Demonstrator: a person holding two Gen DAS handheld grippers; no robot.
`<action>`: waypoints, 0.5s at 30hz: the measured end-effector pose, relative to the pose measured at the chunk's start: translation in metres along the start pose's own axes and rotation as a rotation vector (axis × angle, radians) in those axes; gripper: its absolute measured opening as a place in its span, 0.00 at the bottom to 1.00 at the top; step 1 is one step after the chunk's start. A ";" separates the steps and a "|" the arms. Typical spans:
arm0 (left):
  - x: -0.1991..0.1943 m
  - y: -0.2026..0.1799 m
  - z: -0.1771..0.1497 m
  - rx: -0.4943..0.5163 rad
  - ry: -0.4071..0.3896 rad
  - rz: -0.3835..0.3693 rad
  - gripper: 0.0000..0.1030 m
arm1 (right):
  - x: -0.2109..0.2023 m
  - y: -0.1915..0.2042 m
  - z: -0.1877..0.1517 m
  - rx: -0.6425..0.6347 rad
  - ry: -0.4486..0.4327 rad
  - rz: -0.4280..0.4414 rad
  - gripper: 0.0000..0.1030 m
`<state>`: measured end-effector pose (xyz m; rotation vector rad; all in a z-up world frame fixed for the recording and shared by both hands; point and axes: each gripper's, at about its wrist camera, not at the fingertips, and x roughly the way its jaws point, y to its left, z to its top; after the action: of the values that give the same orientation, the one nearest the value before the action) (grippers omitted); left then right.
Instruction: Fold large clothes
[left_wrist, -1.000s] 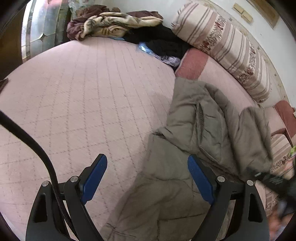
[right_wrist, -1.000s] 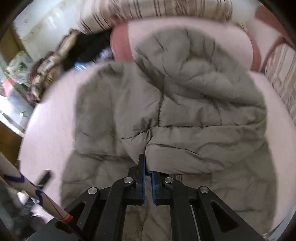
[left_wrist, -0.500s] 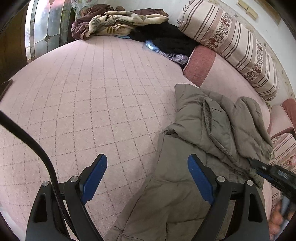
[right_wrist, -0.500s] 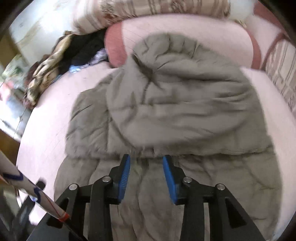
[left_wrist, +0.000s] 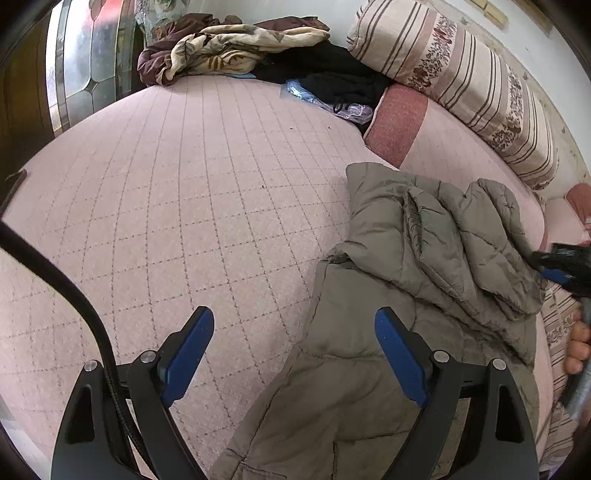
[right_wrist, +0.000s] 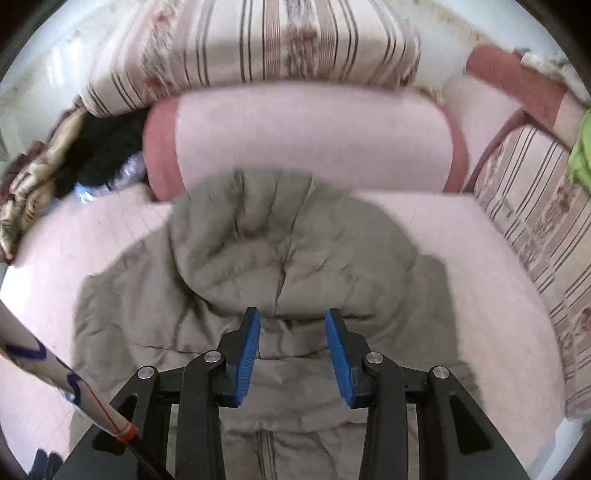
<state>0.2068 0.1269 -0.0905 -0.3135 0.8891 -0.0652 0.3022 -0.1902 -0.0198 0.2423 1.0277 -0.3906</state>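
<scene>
Left wrist view shows the left gripper (left_wrist: 294, 343) with its jaws spread wide and nothing between them, hanging above the near left edge of the grey puffer jacket (left_wrist: 417, 280). The jacket lies on the pink quilted bed (left_wrist: 177, 206), toward the bed's far right corner, against the pink bolster (right_wrist: 306, 140) and below the striped pillow (left_wrist: 458, 66). Its hood is turned down over the chest.

Right wrist view shows the right gripper (right_wrist: 292, 350) with its jaws parted about halfway, gripping nothing, poised just over the hood's lower rim. That frame is smeared, so whether a pad brushes the cloth is hard to say.

The step in hand seems to be taking fresh holds for the next fold. To do it well, pinch a side seam or sleeve through both layers, not the slippery shell alone, lift both sides evenly, and lay the padding flat, since trapped air may spring the fold back.

A heap of other clothes (left_wrist: 229, 48) sits at the far edge, well apart.
</scene>
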 end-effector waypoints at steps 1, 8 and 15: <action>0.000 -0.001 0.000 0.004 -0.002 0.000 0.86 | 0.012 -0.001 -0.006 0.004 0.038 0.020 0.39; 0.003 -0.009 0.003 0.031 0.011 0.000 0.86 | 0.048 0.014 -0.026 -0.099 0.131 0.006 0.39; 0.002 -0.010 0.003 0.035 0.007 0.012 0.86 | -0.017 0.031 -0.029 -0.094 -0.082 0.070 0.39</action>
<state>0.2111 0.1175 -0.0876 -0.2759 0.8958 -0.0710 0.2852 -0.1475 -0.0190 0.1754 0.9517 -0.2859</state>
